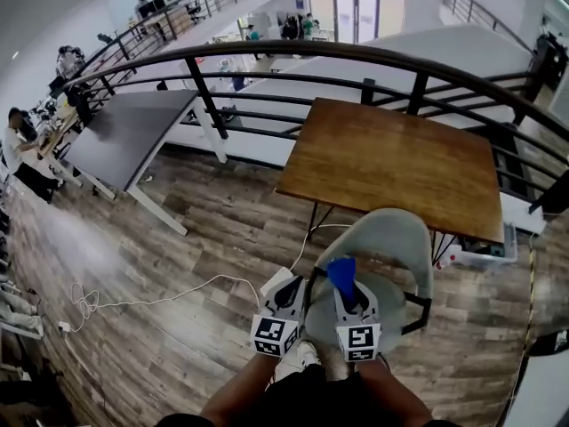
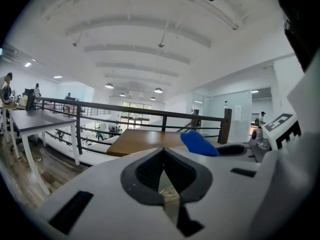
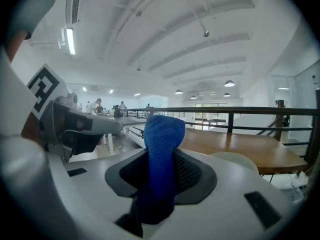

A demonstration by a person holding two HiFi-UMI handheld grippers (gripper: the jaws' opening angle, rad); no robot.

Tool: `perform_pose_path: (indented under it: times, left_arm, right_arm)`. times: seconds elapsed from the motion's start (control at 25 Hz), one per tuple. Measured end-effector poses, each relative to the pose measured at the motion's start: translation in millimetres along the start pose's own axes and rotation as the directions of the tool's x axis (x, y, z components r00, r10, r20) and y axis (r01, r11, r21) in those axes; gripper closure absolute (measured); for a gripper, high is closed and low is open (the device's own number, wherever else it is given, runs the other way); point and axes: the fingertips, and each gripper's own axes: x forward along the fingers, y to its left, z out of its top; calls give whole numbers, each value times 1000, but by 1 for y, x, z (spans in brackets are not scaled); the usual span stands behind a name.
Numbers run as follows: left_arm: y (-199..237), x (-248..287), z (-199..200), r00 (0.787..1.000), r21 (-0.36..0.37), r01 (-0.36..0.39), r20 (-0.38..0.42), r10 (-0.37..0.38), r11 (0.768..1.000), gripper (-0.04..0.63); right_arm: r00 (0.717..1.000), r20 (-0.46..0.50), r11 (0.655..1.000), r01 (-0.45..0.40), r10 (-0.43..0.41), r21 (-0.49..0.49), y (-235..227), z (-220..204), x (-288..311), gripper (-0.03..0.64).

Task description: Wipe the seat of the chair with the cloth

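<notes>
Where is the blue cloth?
Head view, bottom middle: the blue cloth sticks up from the right gripper, over the grey chair, before the wooden table.

The left gripper (image 1: pixel 292 286) and right gripper (image 1: pixel 346 294) are pale grey. Each bears a black-and-white marker cube (image 1: pixel 275 336).
</notes>
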Motion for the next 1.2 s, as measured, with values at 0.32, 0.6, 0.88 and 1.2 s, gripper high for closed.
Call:
perform_pose_path:
  times: [0.32, 0.6, 0.88, 1.2]
  left_arm:
    - [-18, 47, -49, 991, -44, 95, -93, -99, 994, 594]
    - [-28, 80, -117, 975, -103, 101, -189, -120, 990, 594]
    - [-29, 113, -181, 969, -127, 85, -219, -112, 988, 594]
    - [-43, 150, -261, 959, -156, 72, -259, -111, 985, 594]
  right_arm:
    - [996, -73, 997, 51, -47, 66, -26, -40, 13, 486]
    - [987, -160, 994, 42, -26, 98, -44, -99, 37, 485]
    - [972, -232, 980, 79, -34, 185, -69, -167, 65, 486]
    - [950, -311, 978, 69, -5, 197, -80, -259, 93, 485]
